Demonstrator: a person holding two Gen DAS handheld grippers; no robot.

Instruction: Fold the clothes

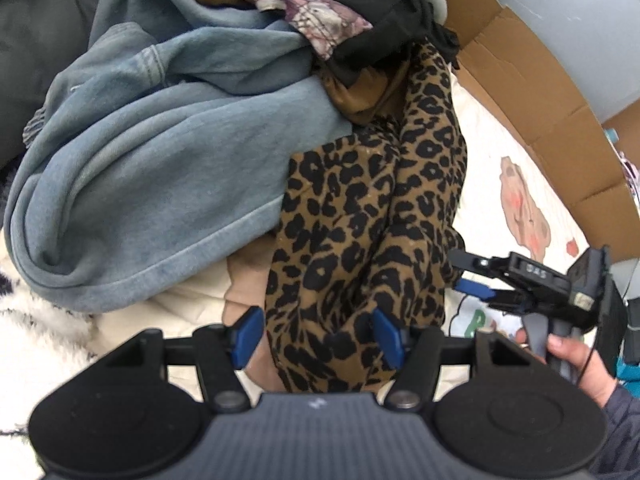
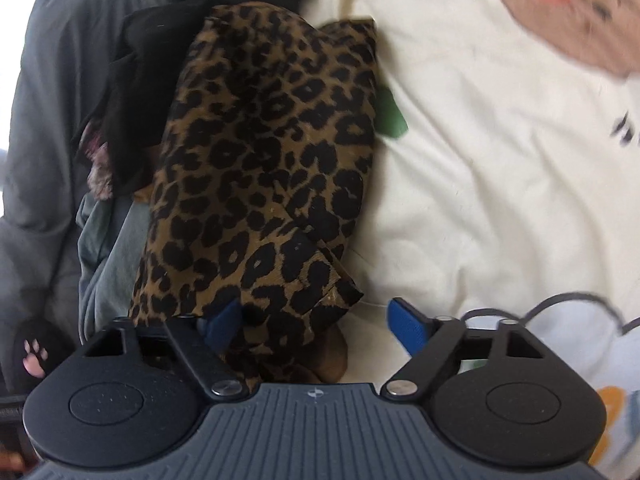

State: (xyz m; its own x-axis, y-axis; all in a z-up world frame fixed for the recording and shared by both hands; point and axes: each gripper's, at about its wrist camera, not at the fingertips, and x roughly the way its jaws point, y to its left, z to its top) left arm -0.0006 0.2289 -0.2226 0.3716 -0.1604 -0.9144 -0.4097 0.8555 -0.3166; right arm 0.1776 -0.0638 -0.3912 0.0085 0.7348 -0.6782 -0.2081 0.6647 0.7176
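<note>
Looking down my two grippers, I see the leopard cloth lying as a long strip on the cream blanket. It runs away from me toward the pile of clothes, where a blue sweatshirt sits beside it and partly on it.

My left gripper is right over the near end of the strip. Its blue fingers are apart, and the cloth lies between them. I think the right-hand pad touches the cloth, but the other pad has a gap, so nothing is pinched yet.

My right gripper comes at the same strip from its side edge. Its fingers are wide apart. One pad is tucked under a loose corner of the cloth, and the other is out over the bare blanket. It holds nothing.

Both grippers tip downward at the cloth. The left one looks nearer to a good bite, I think. A hand grips the right tool's handle, seen from the left camera.
</note>
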